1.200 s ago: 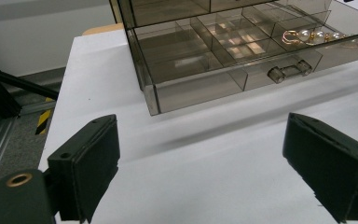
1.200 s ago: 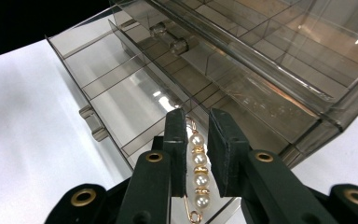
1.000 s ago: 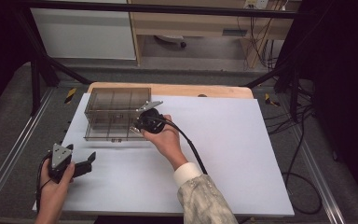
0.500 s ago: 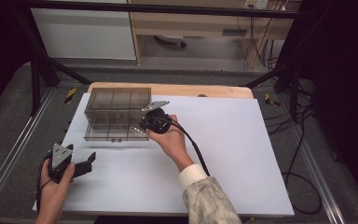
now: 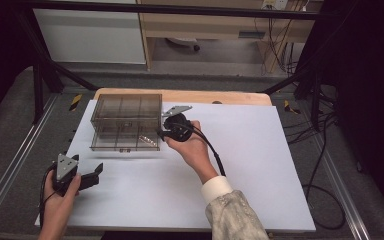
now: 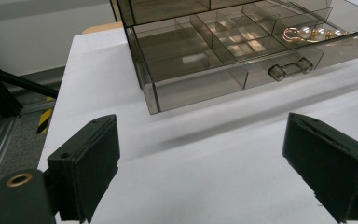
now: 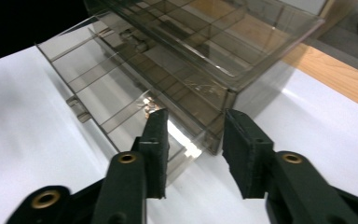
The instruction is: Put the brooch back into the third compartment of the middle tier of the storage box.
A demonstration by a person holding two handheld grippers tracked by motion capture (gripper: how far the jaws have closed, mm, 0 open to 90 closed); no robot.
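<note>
1. Your desk (image 5: 260, 165) is covered by a white sheet, giving the box a plain surface to sit on.
2. The smoky transparent plastic drawer box (image 5: 126, 121) stands at the desk's far left; its lower drawer is pulled out toward you, exposing divided compartments.
3. Your right hand-held gripper (image 5: 166, 131) sits at the box's right front corner, jaws partly open and straddling the drawer's edge, gripping nothing, probably to push or steady it.
4. Your left hand-held gripper (image 5: 96, 172) waits near you, jaws wide open, empty.
5. A gold-and-pearl jewellery piece (image 6: 307, 32) lies in the drawer's right compartment.
</note>
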